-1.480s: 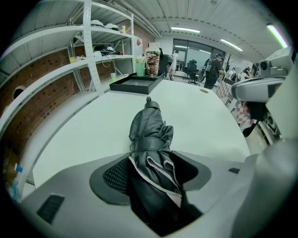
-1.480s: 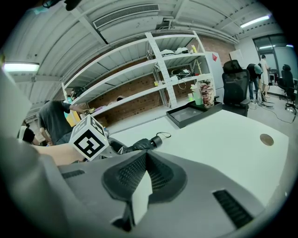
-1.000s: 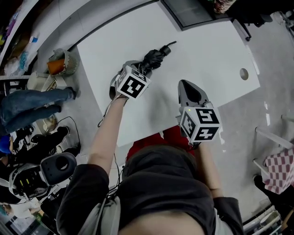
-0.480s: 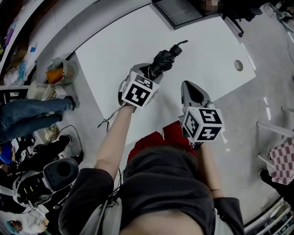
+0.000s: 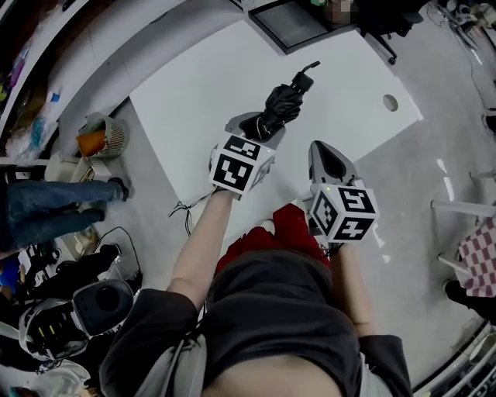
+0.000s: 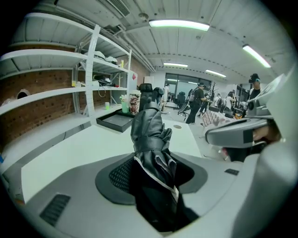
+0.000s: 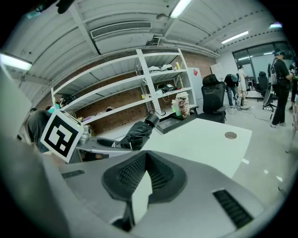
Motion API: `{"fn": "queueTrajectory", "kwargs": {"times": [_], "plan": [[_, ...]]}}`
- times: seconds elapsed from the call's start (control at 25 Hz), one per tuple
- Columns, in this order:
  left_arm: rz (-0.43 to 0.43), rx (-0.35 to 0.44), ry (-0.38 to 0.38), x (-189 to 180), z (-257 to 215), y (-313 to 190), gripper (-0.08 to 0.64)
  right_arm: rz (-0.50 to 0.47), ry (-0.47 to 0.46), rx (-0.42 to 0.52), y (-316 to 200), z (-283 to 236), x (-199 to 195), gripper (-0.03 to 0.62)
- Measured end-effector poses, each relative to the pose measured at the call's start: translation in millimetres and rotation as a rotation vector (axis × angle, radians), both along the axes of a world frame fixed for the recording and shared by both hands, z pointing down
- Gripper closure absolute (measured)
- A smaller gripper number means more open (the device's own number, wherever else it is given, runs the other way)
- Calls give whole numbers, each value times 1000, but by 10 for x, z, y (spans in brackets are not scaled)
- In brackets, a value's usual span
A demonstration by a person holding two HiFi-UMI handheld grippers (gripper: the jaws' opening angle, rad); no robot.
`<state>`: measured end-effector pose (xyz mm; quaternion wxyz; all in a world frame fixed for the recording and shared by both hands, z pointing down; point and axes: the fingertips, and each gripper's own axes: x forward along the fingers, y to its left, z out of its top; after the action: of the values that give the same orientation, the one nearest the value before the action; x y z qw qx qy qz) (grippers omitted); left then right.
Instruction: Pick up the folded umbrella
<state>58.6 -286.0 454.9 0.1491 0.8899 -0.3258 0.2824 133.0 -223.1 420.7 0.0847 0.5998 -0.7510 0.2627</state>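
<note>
The folded black umbrella point(image 5: 280, 103) hangs above the white table point(image 5: 186, 93), its handle and strap point(image 5: 304, 77) pointing away from me. My left gripper point(image 5: 260, 128) is shut on the umbrella's bundled cloth. In the left gripper view the umbrella point(image 6: 151, 139) rises upright between the dark pads point(image 6: 120, 175). My right gripper point(image 5: 318, 149) hovers beside it to the right, near the table's front edge, shut with nothing in it. In the right gripper view its jaws point(image 7: 145, 155) meet at the tip, and the umbrella point(image 7: 135, 132) shows to the left beyond them.
A black tray point(image 5: 291, 23) sits at the table's far edge. A round cable hole point(image 5: 390, 101) is at the table's right corner. A wicker basket point(image 5: 105, 138) and clutter stand on the floor to the left. Shelves point(image 7: 139, 83) line the brick wall.
My left gripper has lifted the umbrella off the table and carried it up and to the right in the head view. The right gripper has shifted slightly, still shut.
</note>
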Motion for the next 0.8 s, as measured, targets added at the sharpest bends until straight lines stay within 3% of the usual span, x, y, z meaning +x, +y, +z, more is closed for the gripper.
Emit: {"fn": "queueTrajectory", "kwargs": {"times": [0.4, 0.8], "plan": [[-14, 65, 156, -21, -454, 322, 347, 52, 22, 54, 307, -216, -14, 574], [8, 129, 241, -24, -857, 689, 347, 64, 35, 112, 580, -449, -65, 574]]}}
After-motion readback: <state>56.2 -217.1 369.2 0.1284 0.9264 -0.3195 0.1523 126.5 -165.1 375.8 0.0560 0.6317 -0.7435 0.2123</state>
